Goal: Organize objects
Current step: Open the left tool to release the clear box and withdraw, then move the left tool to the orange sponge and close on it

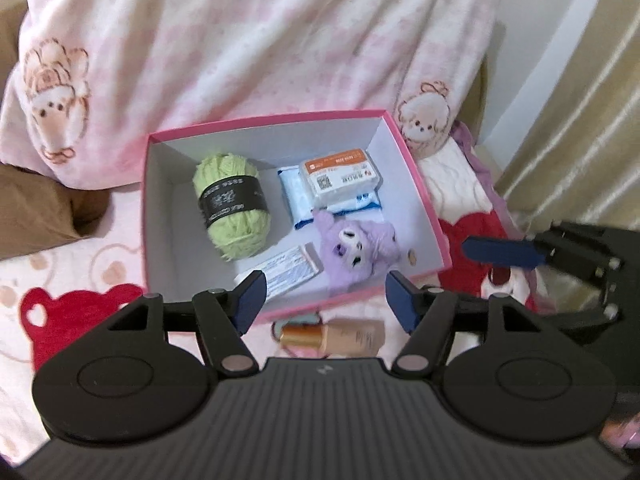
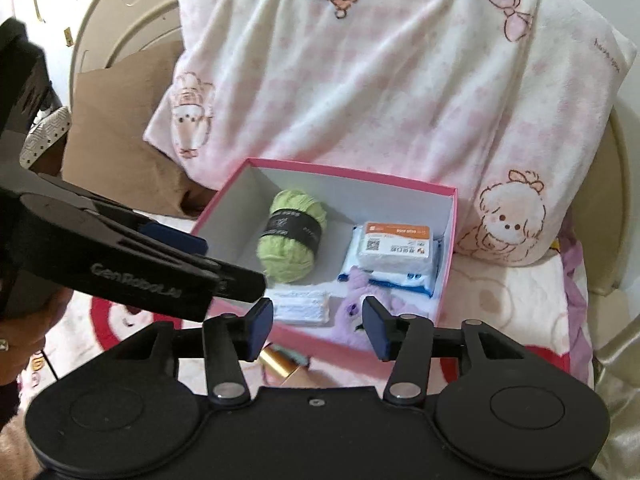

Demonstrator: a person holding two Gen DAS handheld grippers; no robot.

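Note:
A pink box (image 1: 264, 120) with a white inside lies on the bed. It holds a green yarn ball (image 1: 232, 208), stacked tissue packs (image 1: 340, 178), a purple plush (image 1: 356, 250) and a flat white packet (image 1: 292, 272). A beige bottle with a gold cap (image 1: 336, 336) lies outside, against the box's near wall. My left gripper (image 1: 326, 300) hovers open over that near edge with nothing between its pads. The right wrist view shows the same box (image 2: 348, 170), yarn (image 2: 290, 246) and bottle (image 2: 280, 362). My right gripper (image 2: 318, 328) is open and empty above the near wall.
A pink checked blanket with puppy prints (image 1: 248, 40) is heaped right behind the box. A brown cushion (image 1: 36, 208) lies to the left and a curtain (image 1: 580, 128) hangs on the right. The sheet (image 1: 80, 264) has red bear prints.

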